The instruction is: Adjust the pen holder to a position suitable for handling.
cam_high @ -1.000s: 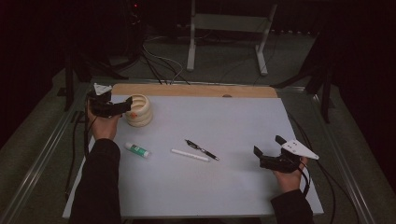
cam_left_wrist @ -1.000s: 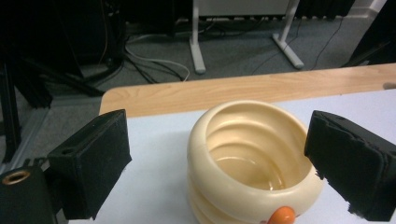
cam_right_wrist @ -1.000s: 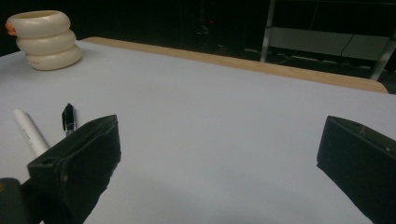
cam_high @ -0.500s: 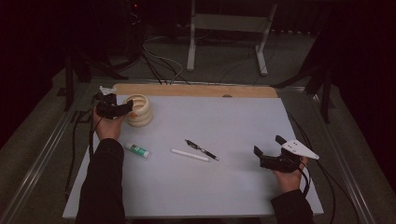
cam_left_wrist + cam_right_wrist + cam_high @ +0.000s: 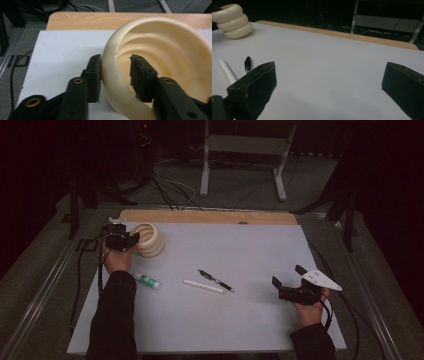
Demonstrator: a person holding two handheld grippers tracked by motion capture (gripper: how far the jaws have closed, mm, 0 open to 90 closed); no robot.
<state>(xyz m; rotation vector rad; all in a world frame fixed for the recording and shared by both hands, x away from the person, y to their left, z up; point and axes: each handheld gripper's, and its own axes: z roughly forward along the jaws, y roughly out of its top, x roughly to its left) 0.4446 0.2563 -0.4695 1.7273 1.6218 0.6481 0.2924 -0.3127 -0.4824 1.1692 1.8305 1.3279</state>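
Nearest to me, at the near right of the white table (image 5: 235, 320), the person's right forearm comes in low and short, the hand curled around the right gripper (image 5: 290, 281). It points toward the middle of the table, its grey three-cornered plate on top, its cable trailing back off the table's right edge. In the right gripper view its jaws stand wide apart with bare tabletop between them.

A little further in, a white pen (image 5: 203, 286) and a black pen (image 5: 216, 280) lie side by side, slanted, near the table's centre. To their left a small glue stick (image 5: 147, 280) lies just beside the left sleeve.

The left arm reaches much further, stretched straight up the left side of the table, sleeve lying along it, wrist extended. The left gripper (image 5: 131, 241) sits over the near left wall of a cream ribbed bowl (image 5: 150, 240), which stands upright near the far left corner, just in front of the wooden strip (image 5: 210, 216). In the left gripper view one jaw is outside the bowl's wall, pressed against it, and the other is inside the bowl, close to the inner face; whether that one touches I cannot tell. The jaws have just been closing on that wall.
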